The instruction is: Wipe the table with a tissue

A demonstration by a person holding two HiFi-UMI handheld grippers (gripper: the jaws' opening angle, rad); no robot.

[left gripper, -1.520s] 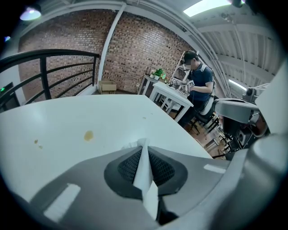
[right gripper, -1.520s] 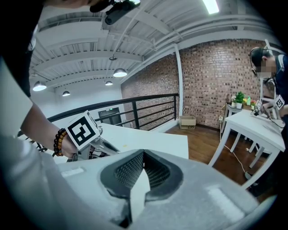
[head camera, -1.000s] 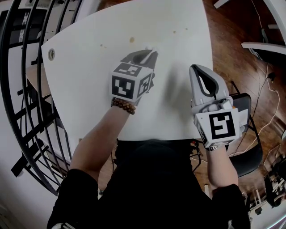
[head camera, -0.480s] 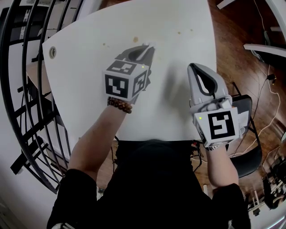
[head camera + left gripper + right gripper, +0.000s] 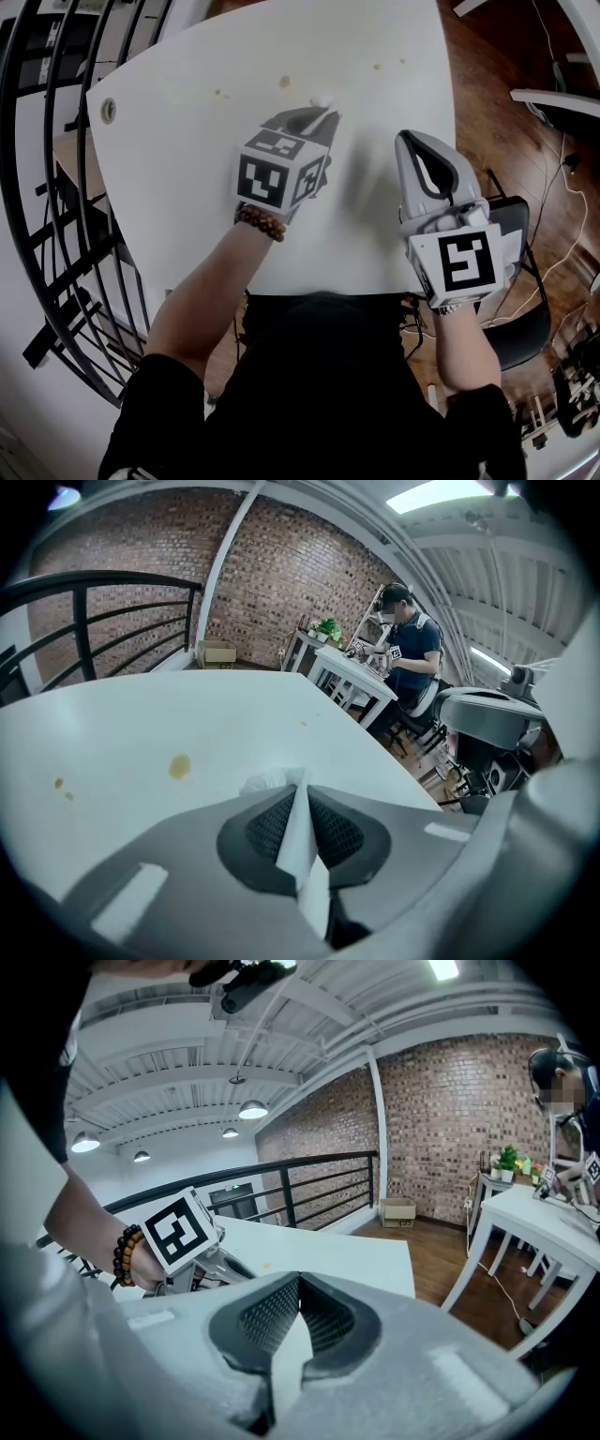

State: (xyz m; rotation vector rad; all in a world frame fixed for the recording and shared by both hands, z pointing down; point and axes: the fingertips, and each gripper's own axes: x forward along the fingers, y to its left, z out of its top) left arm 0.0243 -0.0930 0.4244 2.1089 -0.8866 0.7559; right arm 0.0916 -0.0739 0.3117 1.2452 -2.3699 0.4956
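1. Head view: the left tongs [image 5: 319,112] are clamped on a white tissue [image 5: 324,97]. Its wad meets the smooth white tabletop [image 5: 169,159], just short of the brown spots [image 5: 284,82]. The right tongs [image 5: 419,142] sit by the right edge, well apart.
2. Left gripper view: a thin sheet is pinched between ribbed dark pads [image 5: 267,825], with the crumpled end past the tips. A round tan spot [image 5: 179,766] lies ahead-left. Best to keep the wad pressed flat and sweep across it steadily.
3. Right gripper view: the tongs are closed tip to tip, holding nothing.
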